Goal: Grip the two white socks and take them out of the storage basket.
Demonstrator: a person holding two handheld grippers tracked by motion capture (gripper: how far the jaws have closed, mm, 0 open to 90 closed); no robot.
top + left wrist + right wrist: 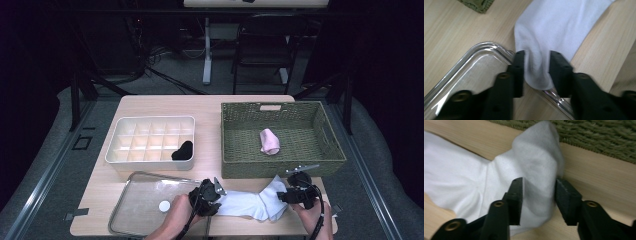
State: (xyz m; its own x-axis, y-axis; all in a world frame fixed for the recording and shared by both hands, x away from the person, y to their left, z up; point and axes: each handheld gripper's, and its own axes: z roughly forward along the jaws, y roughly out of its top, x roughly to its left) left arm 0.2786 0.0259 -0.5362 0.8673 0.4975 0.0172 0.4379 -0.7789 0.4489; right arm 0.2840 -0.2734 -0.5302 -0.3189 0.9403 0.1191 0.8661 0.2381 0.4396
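High view: white sock [250,204] flat along near edge of table [210,107], long axis left–right, between both grippers.

Wicker basket [330,150] just behind, pink roll [270,141] inside; clear tray [135,212] at near-left corner, divided box [117,145] behind it. Left gripper [209,196] at sock's left end, over tray's right rim; jaws pinching a fold of sock. Right gripper [296,192] at bent right end, jaws straddling cloth, slightly apart, grip uncertain. Open room: little toward basket wall, more along near edge.
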